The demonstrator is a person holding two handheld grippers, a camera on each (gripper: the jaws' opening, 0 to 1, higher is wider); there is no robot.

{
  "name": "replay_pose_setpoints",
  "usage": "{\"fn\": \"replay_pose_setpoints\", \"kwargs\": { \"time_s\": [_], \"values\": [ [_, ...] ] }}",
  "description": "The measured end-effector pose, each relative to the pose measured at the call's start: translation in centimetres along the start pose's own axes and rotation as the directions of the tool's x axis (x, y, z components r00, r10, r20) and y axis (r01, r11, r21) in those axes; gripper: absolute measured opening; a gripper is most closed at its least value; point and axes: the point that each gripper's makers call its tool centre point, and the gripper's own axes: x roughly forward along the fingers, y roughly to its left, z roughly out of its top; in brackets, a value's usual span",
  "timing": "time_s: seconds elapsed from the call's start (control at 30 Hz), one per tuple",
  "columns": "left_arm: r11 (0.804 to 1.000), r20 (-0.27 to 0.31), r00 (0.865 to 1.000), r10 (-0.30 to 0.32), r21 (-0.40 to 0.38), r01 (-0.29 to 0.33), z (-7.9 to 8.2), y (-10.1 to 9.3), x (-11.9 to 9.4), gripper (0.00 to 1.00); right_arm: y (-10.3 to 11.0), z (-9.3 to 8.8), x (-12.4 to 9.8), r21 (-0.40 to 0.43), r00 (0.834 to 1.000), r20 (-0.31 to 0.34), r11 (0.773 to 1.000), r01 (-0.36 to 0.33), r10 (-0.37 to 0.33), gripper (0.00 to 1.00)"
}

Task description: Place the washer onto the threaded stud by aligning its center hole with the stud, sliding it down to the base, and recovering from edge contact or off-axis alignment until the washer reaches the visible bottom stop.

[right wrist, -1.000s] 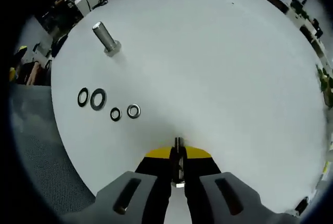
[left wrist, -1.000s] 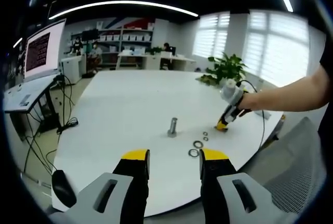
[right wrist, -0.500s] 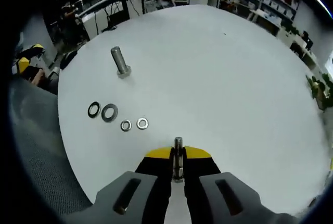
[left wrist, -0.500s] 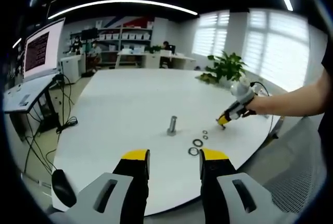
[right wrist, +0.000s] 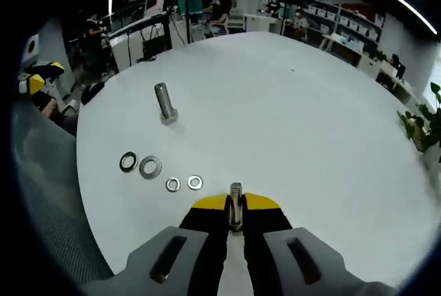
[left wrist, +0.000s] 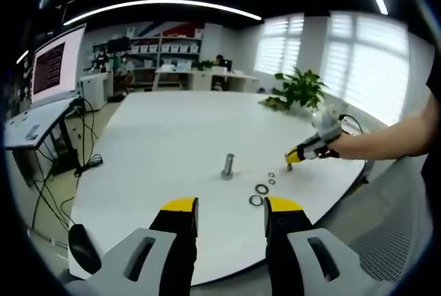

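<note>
White table (right wrist: 289, 103) bears a stud (right wrist: 165, 102), no legible writing

Shiny metal stud (right wrist: 165, 101) and washers (right wrist: 149, 167); smooth matt white table (right wrist: 289, 124).

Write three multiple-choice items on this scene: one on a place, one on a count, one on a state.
1. Where does the upright grey metal threaded stud stand?
A. On the round white table
B. On a chair
C. In a tray

2. How many flat metal washers lie loose on the table?
A. Two
B. Four
C. Six

3. What is the state of the right gripper?
A. Wide open
B. Shut on a thin metal washer
C. Shut on the stud

Answers: 1 A, its base rests on the tabletop. 2 B, four rings lie in a row. 3 B, a metal edge sticks up between closed jaws.
</note>
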Motion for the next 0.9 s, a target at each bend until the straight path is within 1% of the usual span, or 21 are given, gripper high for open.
{"fn": "replay_pose_setpoints", "kwargs": {
  "time_s": [0.1,0.33,0.43,0.47,0.57,0.7,0.77,0.9],
  "values": [
    [1.000,0.006,1.000,0.004,-0.001,-0.004,0.10,0.09,-0.04,0.36,0.17,0.30,-0.03,-0.023,1.000,0.007,1.000,0.007,-0.007,0.08],
    [1.000,0.015,1.000,0.010,-0.005,-0.009,0.25,0.20,-0.11,0.36,0.33,0.45,-0.16,-0.030,1.000,0.020,0.999,0.016,-0.016,0.07],
    [1.000,0.016,1.000,0.010,-0.005,-0.010,0.28,0.21,-0.12,0.36,-0.13,0.24,-0.44,-0.050,0.998,0.013,0.997,0.056,-0.055,0.07],
    [1.000,0.016,1.000,0.010,-0.005,-0.010,0.29,0.22,-0.12,0.36,-0.20,0.24,-0.47,-0.053,0.998,0.017,0.997,0.060,-0.059,0.07],
    [1.000,0.022,1.000,0.011,-0.010,-0.011,0.38,0.25,-0.14,0.36,-0.39,0.26,-0.47,-0.035,0.998,0.024,0.998,0.059,-0.058,0.07],
    [1.000,0.018,1.000,0.009,-0.008,-0.009,0.34,0.22,-0.11,0.36,-0.30,0.33,-0.51,-0.040,0.998,0.035,0.998,0.056,-0.055,0.07],
    [1.000,0.018,1.000,0.010,-0.008,-0.010,0.35,0.22,-0.11,0.36,-0.21,0.16,-0.47,-0.037,0.998,0.026,0.998,0.054,-0.053,0.07],
    [1.000,0.019,1.000,0.011,-0.009,-0.011,0.37,0.25,-0.11,0.36,-0.20,0.27,-0.53,-0.041,0.998,0.031,0.997,0.058,-0.057,0.07]
  ]
}}
